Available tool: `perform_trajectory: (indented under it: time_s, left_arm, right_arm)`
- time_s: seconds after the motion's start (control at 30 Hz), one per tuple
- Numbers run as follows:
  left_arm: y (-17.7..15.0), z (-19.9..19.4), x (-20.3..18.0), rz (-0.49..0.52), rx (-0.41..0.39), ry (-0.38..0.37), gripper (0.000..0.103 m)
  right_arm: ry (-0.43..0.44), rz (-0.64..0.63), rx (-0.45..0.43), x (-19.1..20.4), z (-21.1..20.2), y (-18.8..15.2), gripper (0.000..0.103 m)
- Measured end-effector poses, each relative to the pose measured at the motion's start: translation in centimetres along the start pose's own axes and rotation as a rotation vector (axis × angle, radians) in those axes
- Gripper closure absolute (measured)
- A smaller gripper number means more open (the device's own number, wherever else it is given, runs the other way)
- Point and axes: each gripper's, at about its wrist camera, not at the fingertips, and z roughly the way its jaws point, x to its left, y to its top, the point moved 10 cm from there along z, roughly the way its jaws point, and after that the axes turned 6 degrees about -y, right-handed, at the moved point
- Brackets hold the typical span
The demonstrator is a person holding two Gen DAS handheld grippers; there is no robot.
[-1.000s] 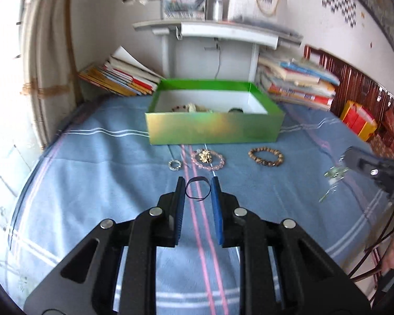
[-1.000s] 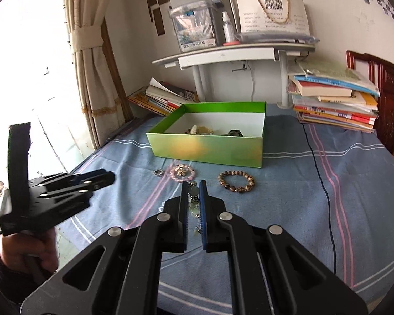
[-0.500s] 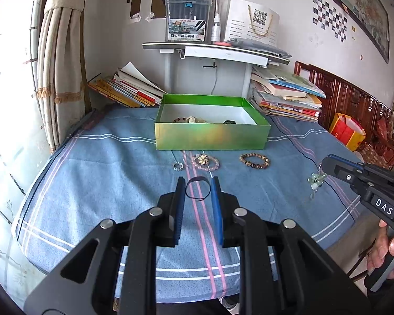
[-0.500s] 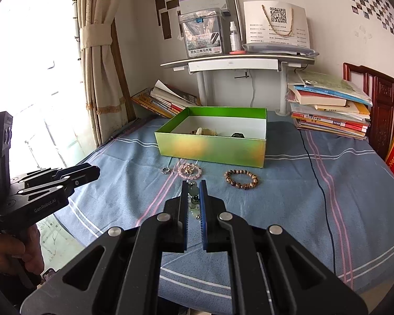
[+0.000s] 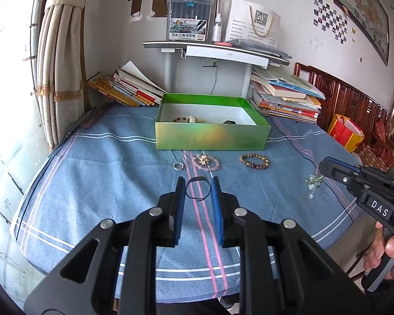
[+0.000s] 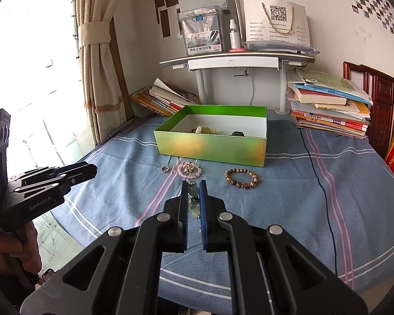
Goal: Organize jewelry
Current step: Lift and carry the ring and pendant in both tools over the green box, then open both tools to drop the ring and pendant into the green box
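Observation:
My left gripper (image 5: 198, 183) is shut on a thin black band (image 5: 197, 189), held as an upright loop above the blue cloth. My right gripper (image 6: 193, 183) is shut on a green bead pendant (image 6: 193, 192), which dangles from its tip in the left wrist view (image 5: 312, 182). Ahead stands the open green box (image 5: 212, 136) (image 6: 210, 148) with several pieces inside. Before it lie a small silver ring (image 5: 178, 166) (image 6: 165, 169), a pink bead bracelet (image 5: 205, 161) (image 6: 189, 170) and a brown bead bracelet (image 5: 254, 161) (image 6: 241, 178).
Book stacks (image 5: 286, 99) (image 5: 126, 89) flank a white shelf stand (image 5: 212, 52) behind the box. A black cable (image 6: 320, 178) runs down the cloth at right. A curtain (image 6: 97, 60) hangs left; a wooden bed frame (image 5: 354, 99) and a red bag (image 5: 345, 134) stand right.
Both grippers have drawn back a little from the box with their pieces still held. The jewelry on the cloth has not moved.

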Motion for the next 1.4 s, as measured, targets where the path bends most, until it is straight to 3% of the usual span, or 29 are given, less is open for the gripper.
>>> perform_trajectory:
  time_s: [0.77, 1.07, 1.23, 1.4]
  left_arm:
    - [1.2, 2.6, 0.2, 0.012, 0.039, -0.017, 0.083]
    - [8.5, 7.3, 0.4, 0.063, 0.028, -0.037, 0.083]
    - [13.7, 13.7, 1.7, 0.063, 0.042, -0.032, 0.083]
    - [16.2, 20.3, 3.3, 0.045, 0.08, -0.017, 0.082]
  right_arm:
    - [-0.004, 0.003, 0.021, -1.3, 2.9, 1.1, 0.095]
    - [0.02, 0.008, -0.012, -2.8, 6.8, 7.3, 0.095]
    - [0.009, 0.022, -0.025, -4.8, 11.1, 11.7, 0.095]
    - [-0.03, 0.034, -0.004, -7.0, 16.7, 13.8, 0.095]
